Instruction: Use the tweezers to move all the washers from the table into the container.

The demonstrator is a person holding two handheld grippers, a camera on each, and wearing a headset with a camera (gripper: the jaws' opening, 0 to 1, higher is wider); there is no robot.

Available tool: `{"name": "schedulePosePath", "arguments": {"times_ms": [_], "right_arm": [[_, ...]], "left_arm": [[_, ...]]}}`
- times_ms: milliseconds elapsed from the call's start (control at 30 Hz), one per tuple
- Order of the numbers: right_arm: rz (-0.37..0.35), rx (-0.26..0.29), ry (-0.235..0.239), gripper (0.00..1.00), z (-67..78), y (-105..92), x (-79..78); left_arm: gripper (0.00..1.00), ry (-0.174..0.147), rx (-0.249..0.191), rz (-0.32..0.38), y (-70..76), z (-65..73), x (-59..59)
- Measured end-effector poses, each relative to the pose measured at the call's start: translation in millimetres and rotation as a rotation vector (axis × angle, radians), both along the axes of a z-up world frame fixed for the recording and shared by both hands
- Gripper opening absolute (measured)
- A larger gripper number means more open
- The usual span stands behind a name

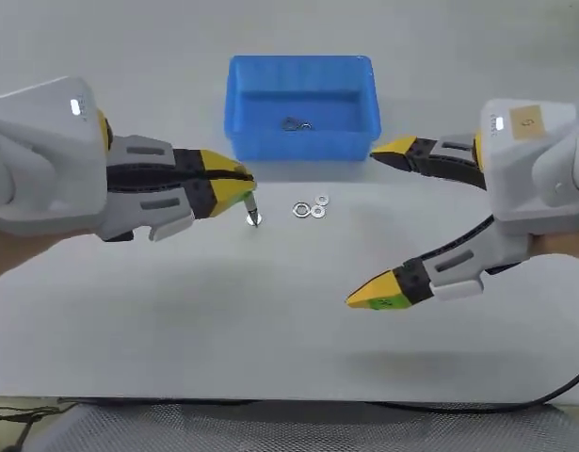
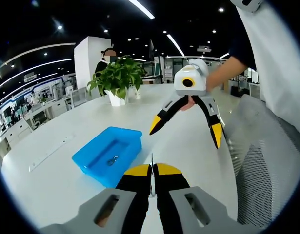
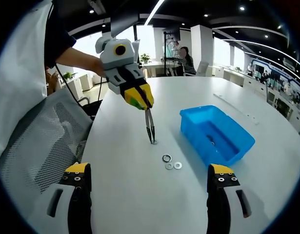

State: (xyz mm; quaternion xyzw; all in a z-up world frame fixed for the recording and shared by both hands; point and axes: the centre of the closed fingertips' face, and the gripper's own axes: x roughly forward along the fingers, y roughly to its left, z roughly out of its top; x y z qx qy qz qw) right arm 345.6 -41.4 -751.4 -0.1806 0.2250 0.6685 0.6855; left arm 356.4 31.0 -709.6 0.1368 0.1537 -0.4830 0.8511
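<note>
Slippage is the chief hazard: the left gripper (image 1: 244,185), at the left of the head view, has its yellow-tipped jaws clenched on the thin metal tweezers (image 1: 252,209). Their points stand on the table (image 1: 270,320) at a lone washer (image 3: 153,142), seen just above the middle of the right gripper view. Whether the points already pinch it I cannot tell. Such a washer is a flat, smooth metal ring lying flush on a smooth, pale matte surface. The points may therefore skate over it or flick it aside, and a weak pinch could let it drop on the way up to the container (image 1: 298,143). The tool is slim and hard, so any twist of it between the jaws would also spoil the aim. Three more washers (image 1: 311,207) lie in a tight cluster just right of the tweezers' points, near the centre of the head view, where a careless sweep could scatter them. The container is a blue, glossy plastic tub with straight walls and rounded corners. It sits at upper centre, beyond the cluster, and has what looks like a washer-like piece (image 1: 294,123) on its floor. The right gripper (image 1: 366,226), at the right of the frame, hangs with jaws spread wide, grasping nothing. It is near the cluster, and a stray dip of its lower jaw might knock the rings about.
</note>
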Motion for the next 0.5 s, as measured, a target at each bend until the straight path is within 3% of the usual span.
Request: {"name": "schedulePosePath", "arguments": {"times_ms": [100,233,267,333,367,500], "right_arm": [[-0.004,0.007,0.009,0.99,0.7,0.9,-0.2],[-0.002,0.024,0.021,0.99,2.6,5.5,-1.4],[0.003,0.026,0.024,0.99,2.5,7.6,-2.1],[0.022,0.025,0.029,0.98,1.1,13.3,-4.2],[0.032,0.026,0.031,0.98,0.6,16.1,-5.2],[0.091,0.025,0.042,0.96,-2.5,34.0,-11.0]], "left_arm": [[0.06,0.001,0.004,-0.001,1.8,0.2,-0.1],[0.06,0.031,-0.001,-0.015,3.0,-0.8,-3.8],[0.06,0.027,0.007,-0.021,3.5,-1.2,-4.5],[0.06,0.052,0.017,-0.044,4.0,-2.2,-8.1],[0.06,0.045,0.04,-0.057,5.3,-3.3,-8.8],[0.06,0.071,0.072,-0.035,11.8,-8.1,-6.2]]}}
